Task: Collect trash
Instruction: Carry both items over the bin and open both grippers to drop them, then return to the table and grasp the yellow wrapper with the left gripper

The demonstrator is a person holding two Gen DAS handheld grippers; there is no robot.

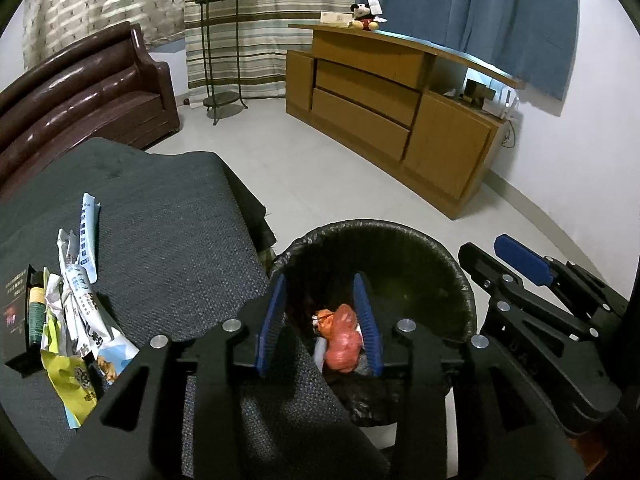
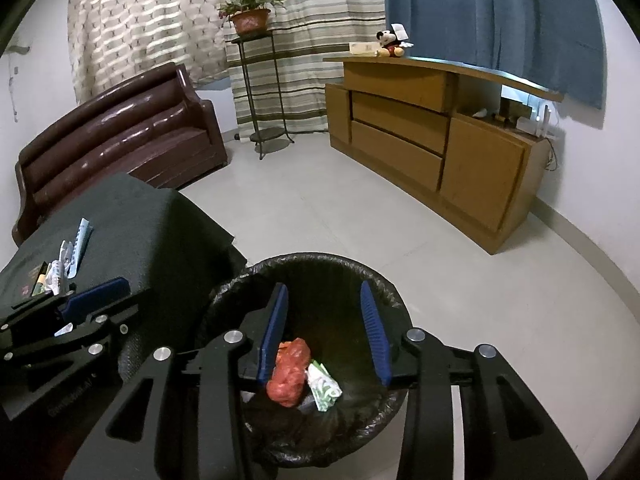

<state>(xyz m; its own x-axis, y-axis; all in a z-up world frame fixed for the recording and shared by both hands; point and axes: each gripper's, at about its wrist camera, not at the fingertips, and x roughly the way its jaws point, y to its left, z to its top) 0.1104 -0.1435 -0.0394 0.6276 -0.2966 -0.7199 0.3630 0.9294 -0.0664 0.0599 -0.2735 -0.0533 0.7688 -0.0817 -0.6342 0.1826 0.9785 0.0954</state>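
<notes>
Trash (image 1: 76, 320) waits heaped on the dark cloth (image 1: 168, 232); both grippers, left (image 1: 320, 320) and right (image 2: 326, 332), hang spread and empty over the bin (image 2: 384, 300). Next, I'd guess, reach for a wrapper.

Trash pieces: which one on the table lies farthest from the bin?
The long white-and-blue wrapper, alone at the pile's far end. The yellow wrapper and black box lie closer to the left hand-held gripper.
</notes>
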